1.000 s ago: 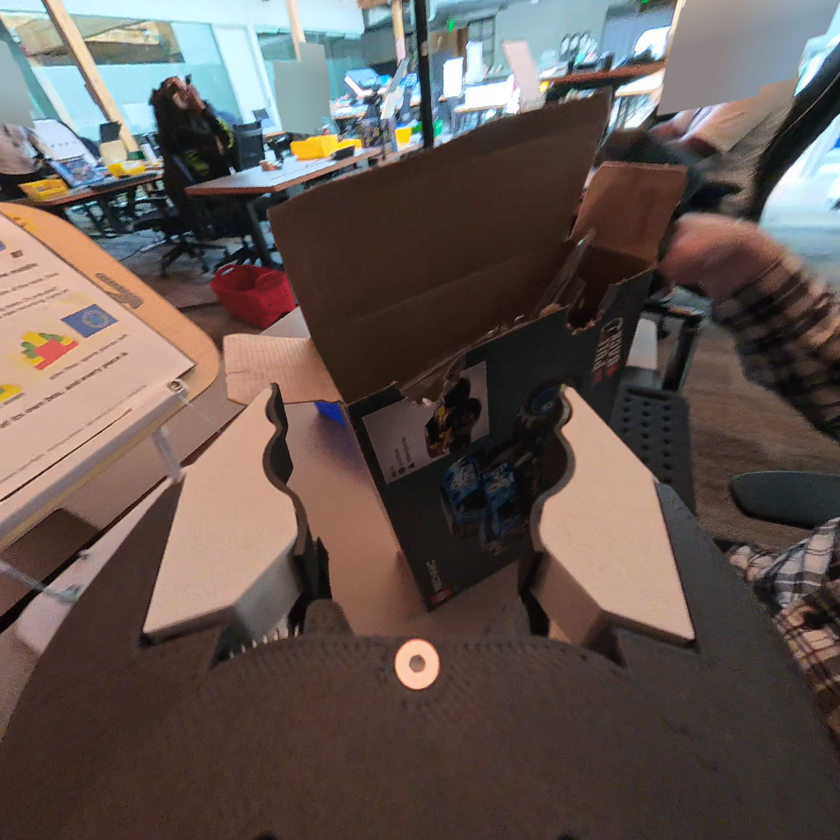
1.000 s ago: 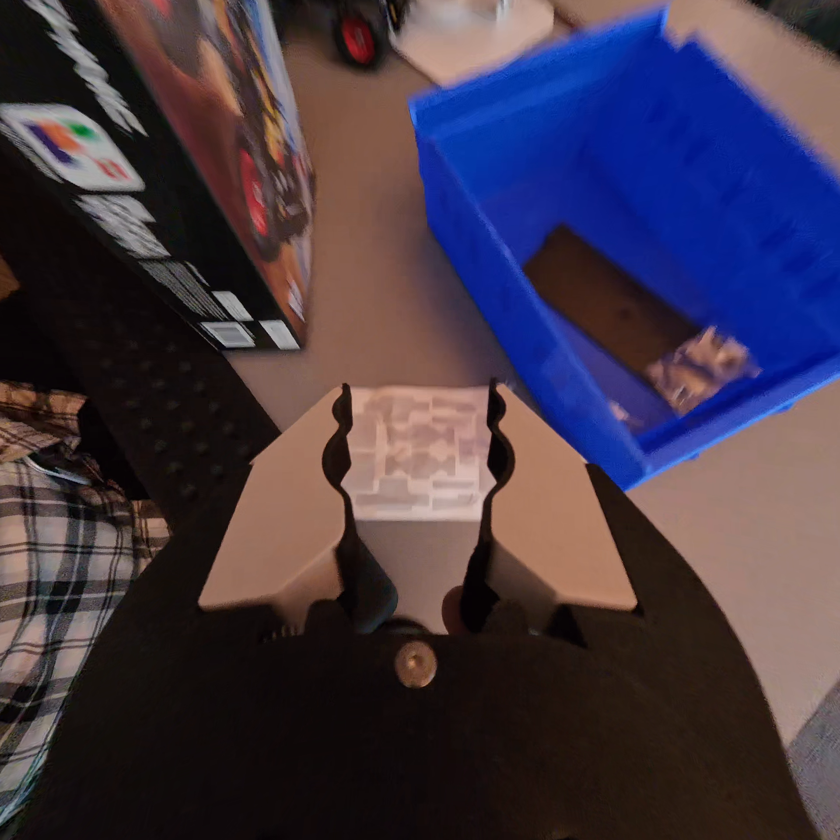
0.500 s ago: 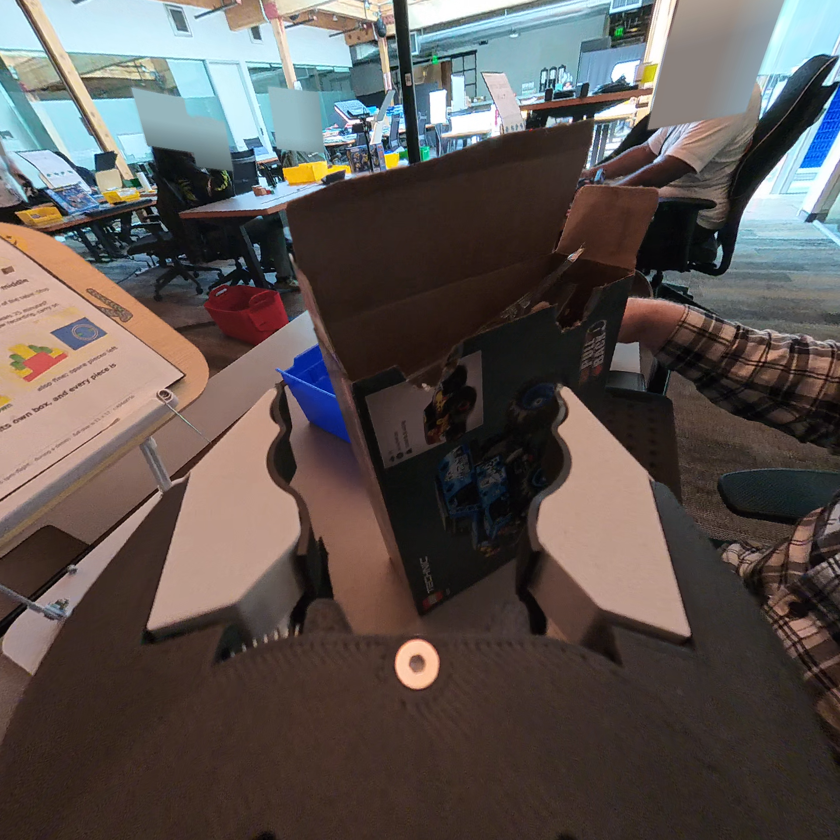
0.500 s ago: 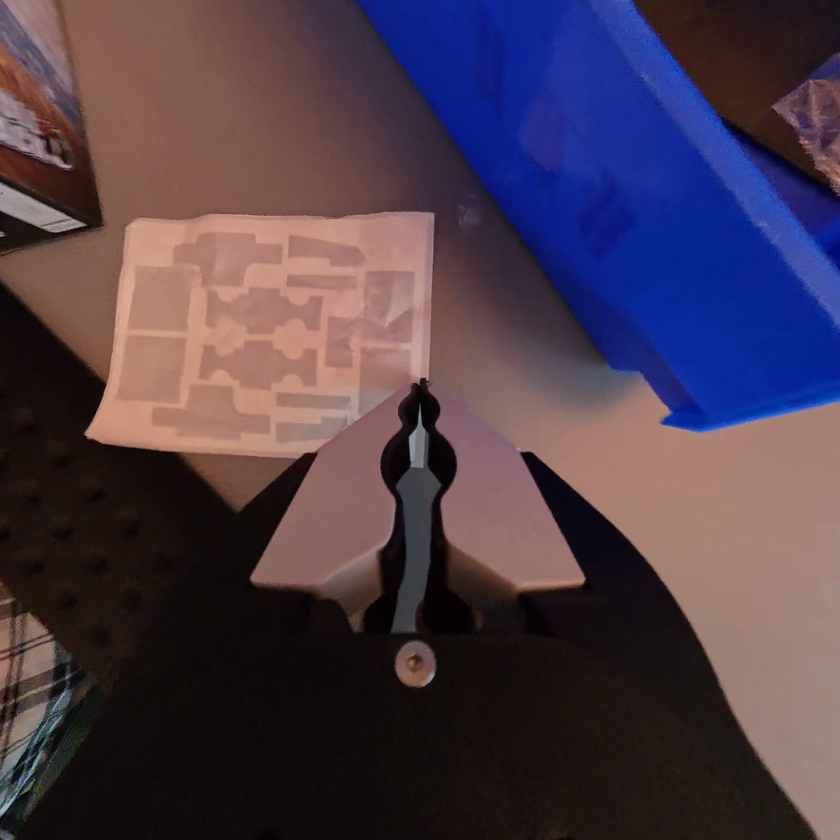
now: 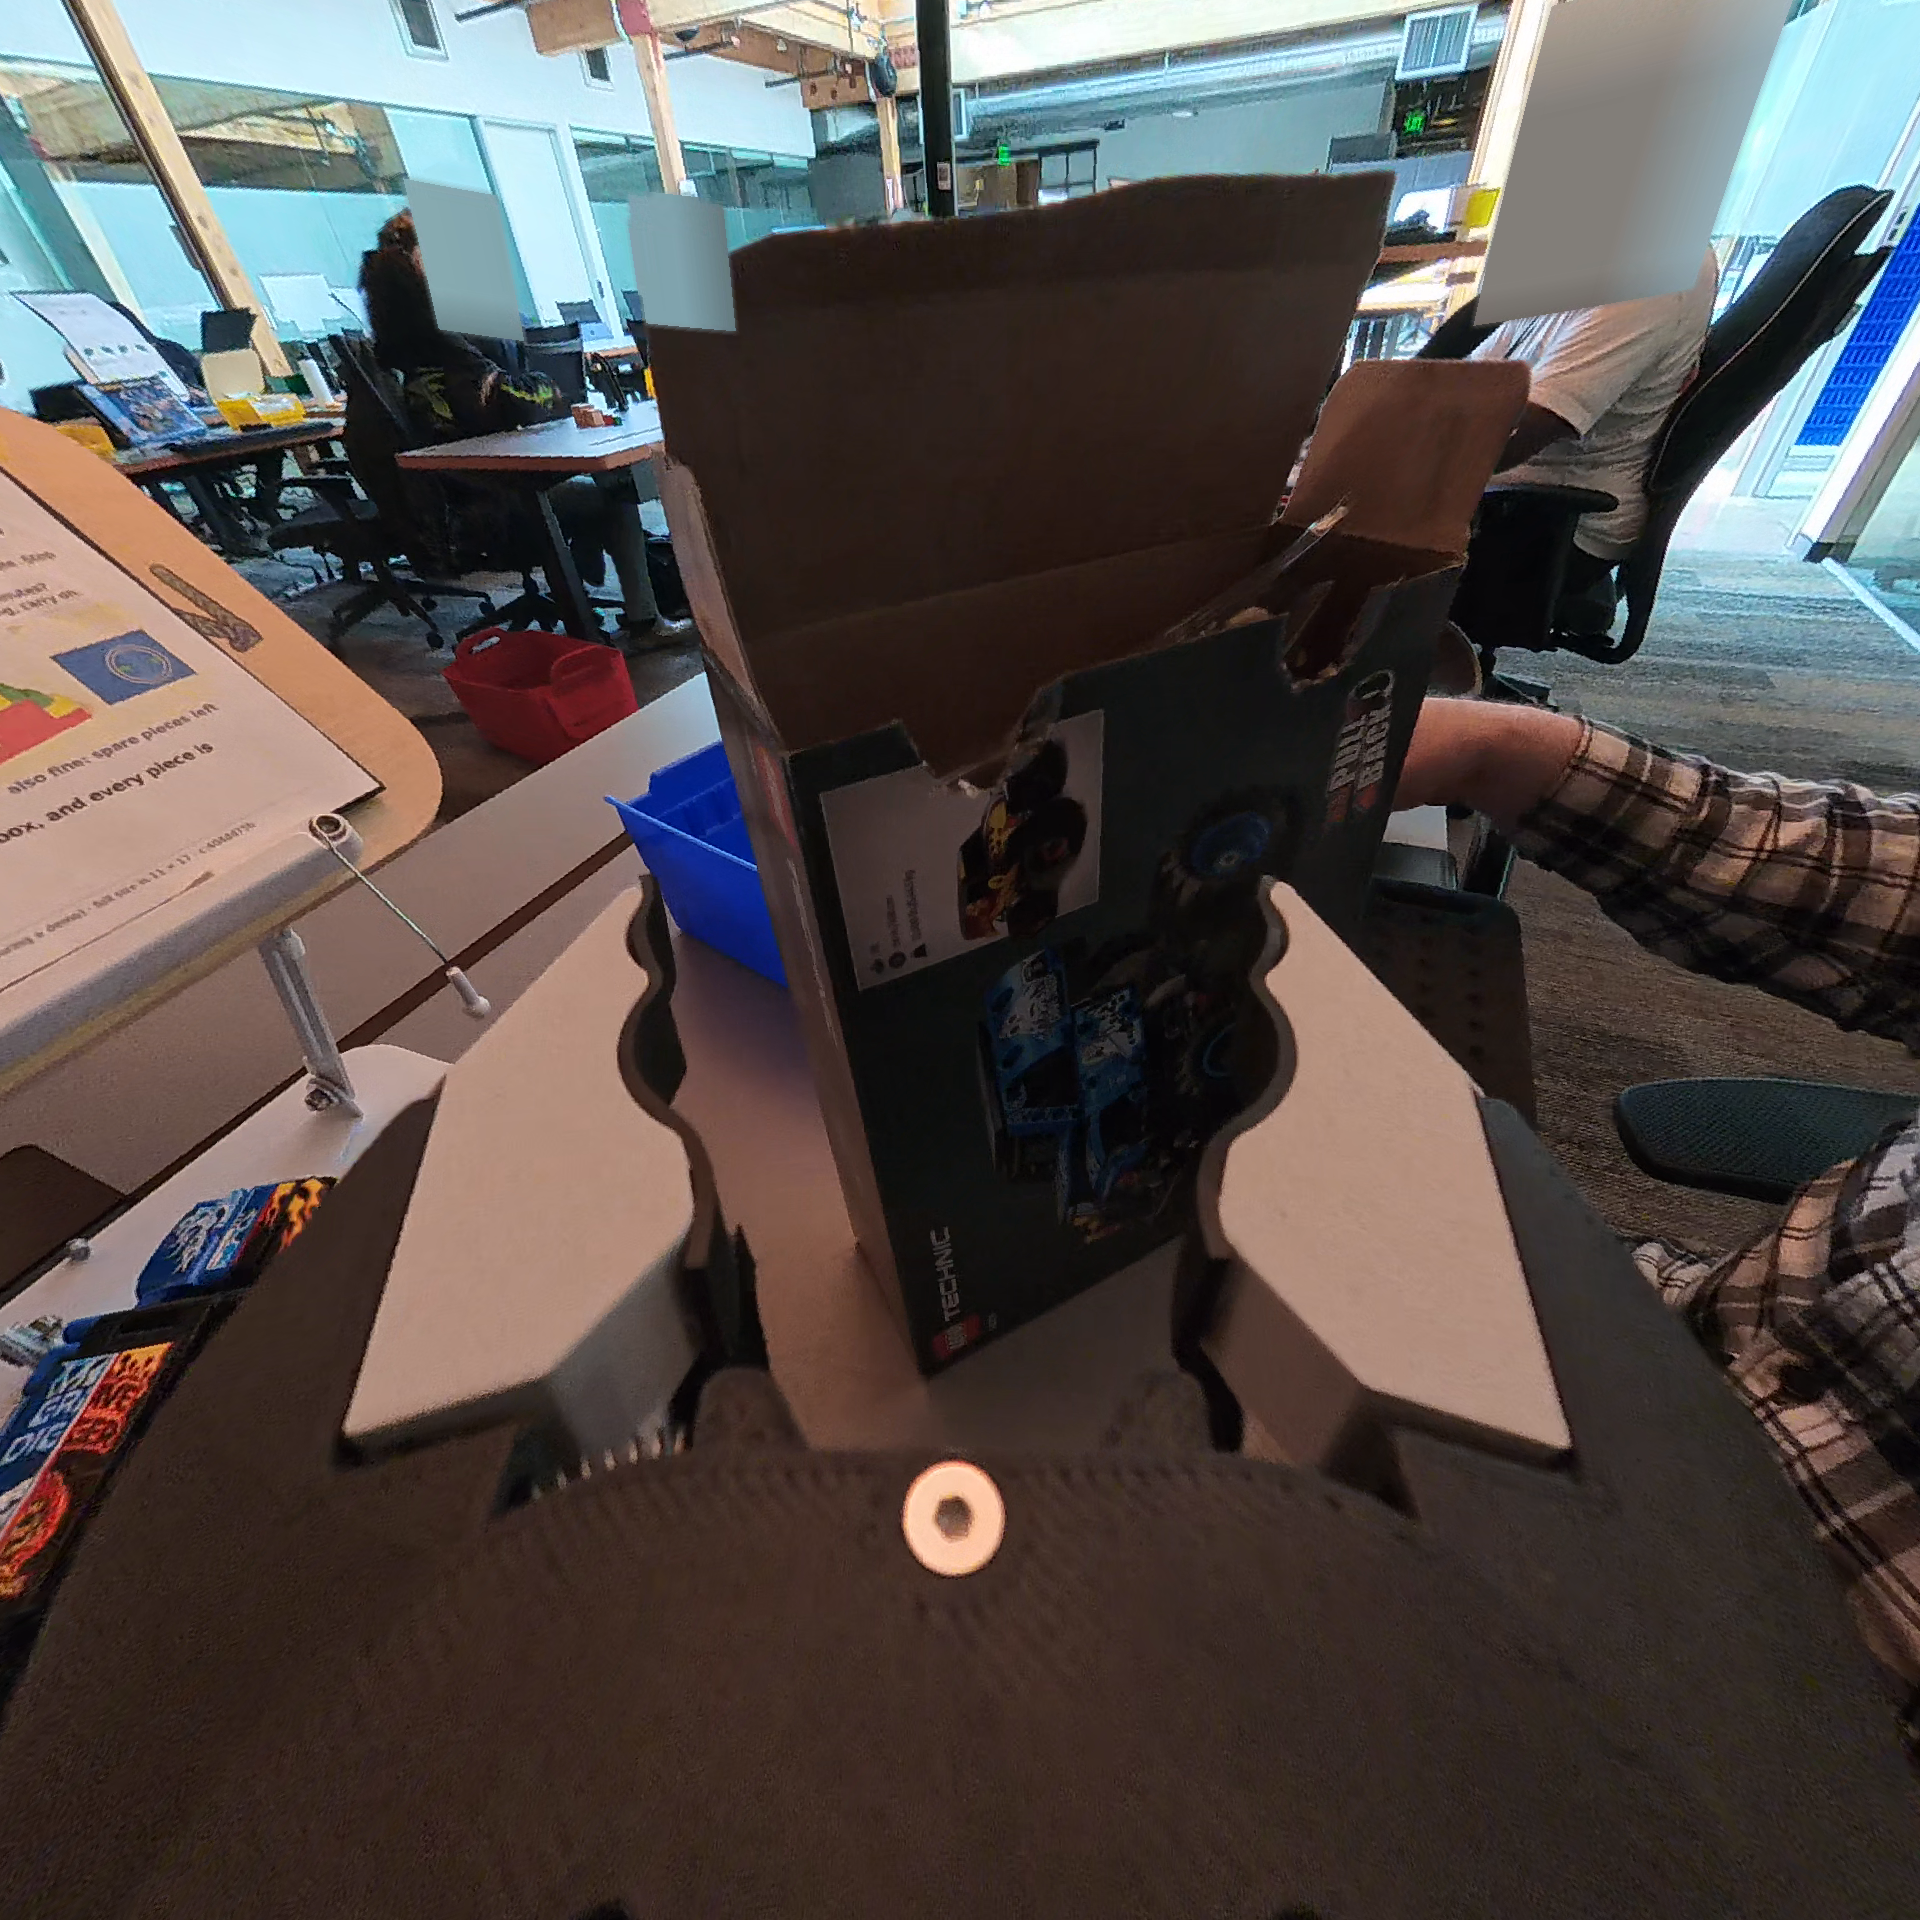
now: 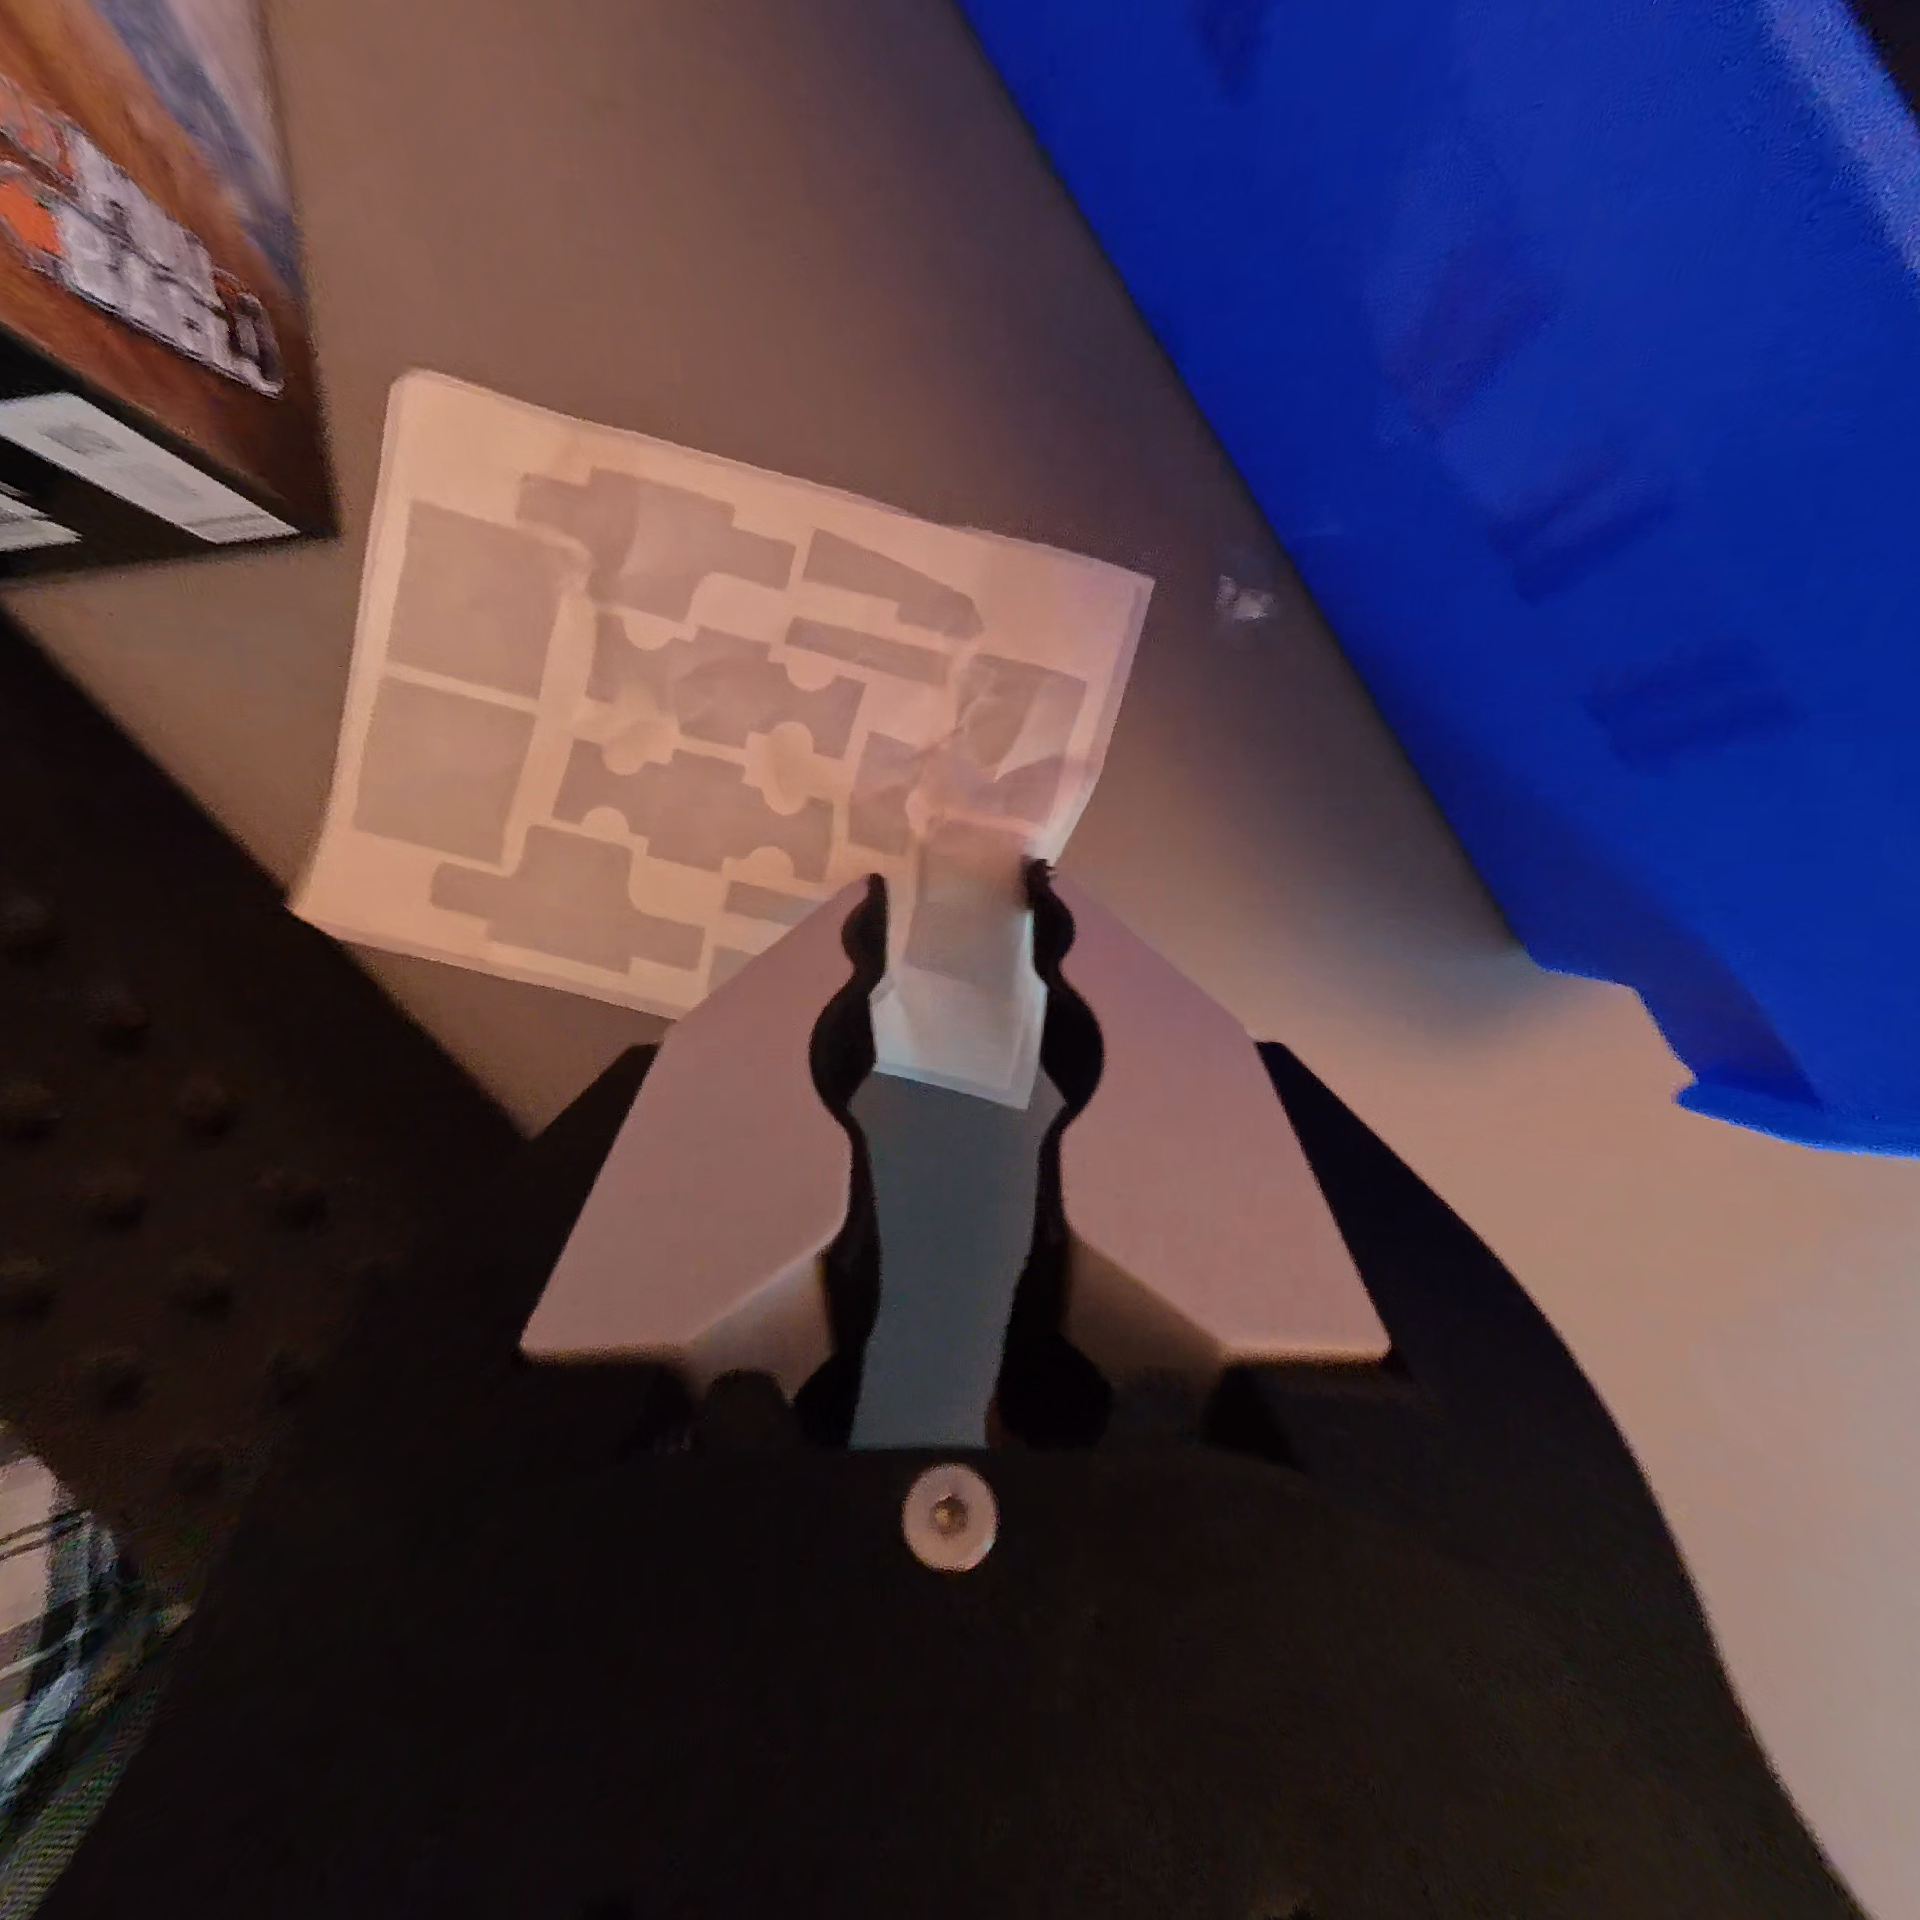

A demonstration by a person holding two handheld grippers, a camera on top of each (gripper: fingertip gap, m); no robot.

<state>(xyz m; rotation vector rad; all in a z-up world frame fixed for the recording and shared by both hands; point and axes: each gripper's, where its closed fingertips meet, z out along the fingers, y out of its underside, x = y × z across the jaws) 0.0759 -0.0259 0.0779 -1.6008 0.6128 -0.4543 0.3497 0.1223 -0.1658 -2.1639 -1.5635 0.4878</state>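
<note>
Office desk (image 6: 644, 260): left tool (image 5: 951, 997) gapes around the opened box (image 5: 1049, 831); right tool (image 6: 956, 883), narrowly parted, straddles the paper sheet (image 6: 717, 707) corner beside the blue bin (image 6: 1507, 416).

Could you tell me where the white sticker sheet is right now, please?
In the right wrist view, the white sticker sheet lies on the grey table, between the dark toy box and blue bin, its near corner between the right gripper fingertips.

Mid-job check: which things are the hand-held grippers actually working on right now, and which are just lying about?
Being worked on:
- left hand-held gripper, open around the upright toy box, whose top flaps are open
- right hand-held gripper, slightly open, with the corner of the creased sticker sheet between its tips

Lying about:
- blue bin
- instruction board
- red basket
</note>
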